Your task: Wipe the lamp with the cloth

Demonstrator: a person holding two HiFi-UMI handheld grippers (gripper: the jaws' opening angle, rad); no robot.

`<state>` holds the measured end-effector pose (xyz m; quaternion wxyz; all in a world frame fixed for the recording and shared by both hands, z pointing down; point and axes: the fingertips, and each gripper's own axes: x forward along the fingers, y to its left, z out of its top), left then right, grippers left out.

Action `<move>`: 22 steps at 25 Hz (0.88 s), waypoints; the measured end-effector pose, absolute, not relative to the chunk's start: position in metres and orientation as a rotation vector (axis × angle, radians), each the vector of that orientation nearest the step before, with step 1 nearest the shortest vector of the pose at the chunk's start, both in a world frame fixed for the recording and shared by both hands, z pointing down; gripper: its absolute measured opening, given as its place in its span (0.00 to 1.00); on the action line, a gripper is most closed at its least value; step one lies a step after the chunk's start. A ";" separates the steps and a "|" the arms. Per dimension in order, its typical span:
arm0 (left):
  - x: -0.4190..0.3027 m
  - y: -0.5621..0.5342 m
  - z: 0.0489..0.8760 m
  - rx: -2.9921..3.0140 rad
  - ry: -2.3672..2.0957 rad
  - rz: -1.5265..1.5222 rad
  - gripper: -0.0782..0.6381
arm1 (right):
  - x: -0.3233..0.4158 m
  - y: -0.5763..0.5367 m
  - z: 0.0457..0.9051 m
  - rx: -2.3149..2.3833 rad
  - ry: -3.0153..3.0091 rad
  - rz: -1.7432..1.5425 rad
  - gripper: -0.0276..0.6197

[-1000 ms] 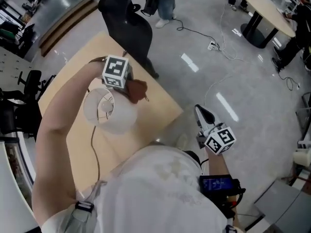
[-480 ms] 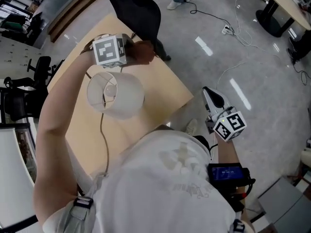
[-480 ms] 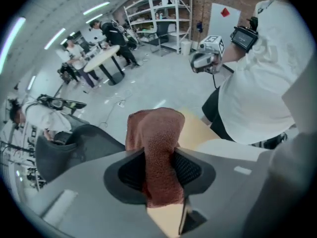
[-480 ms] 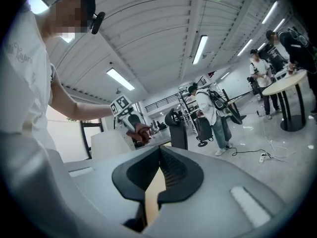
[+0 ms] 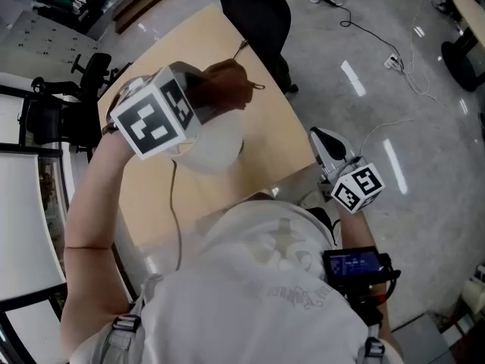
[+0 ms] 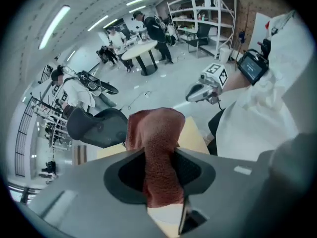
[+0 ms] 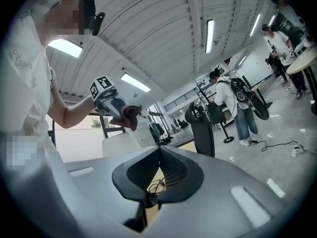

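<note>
A white lamp shade (image 5: 220,149) stands on the tan table (image 5: 280,139), half hidden under my left hand. My left gripper (image 5: 206,95) hangs above the shade, pointing steeply down, shut on a reddish-brown cloth (image 5: 226,84). In the left gripper view the cloth (image 6: 159,157) fills the gap between the jaws and bunches out past the tips. My right gripper (image 5: 320,138) is held level off the table's right edge, jaws together with nothing in them. From the right gripper view the shade (image 7: 120,144) sits below the cloth (image 7: 130,117).
The lamp's cord (image 5: 175,203) trails across the table toward me. A black office chair (image 5: 258,10) stands at the table's far edge, more chairs (image 5: 53,116) at the left. Cables (image 5: 409,67) lie on the grey floor. People (image 6: 148,26) stand in the background.
My left gripper has risen from beside the shade's rim to well above it and rolled, carrying the cloth. The right gripper has shifted a little sideways.
</note>
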<state>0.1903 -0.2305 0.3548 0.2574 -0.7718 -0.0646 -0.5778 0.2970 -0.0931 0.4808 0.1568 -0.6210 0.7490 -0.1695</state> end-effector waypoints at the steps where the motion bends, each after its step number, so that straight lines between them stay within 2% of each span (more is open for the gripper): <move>1: 0.182 -0.223 0.359 -2.029 -0.130 -1.600 0.31 | 0.295 -0.095 0.481 -1.755 2.159 -0.489 0.06; 12: 0.183 -0.218 0.429 -1.955 0.432 -1.771 0.31 | 0.311 -0.101 0.491 -1.582 2.211 -0.551 0.06; 22: 0.178 -0.201 0.509 -1.969 0.507 -1.871 0.31 | 0.328 -0.100 0.501 -1.525 2.233 -0.601 0.06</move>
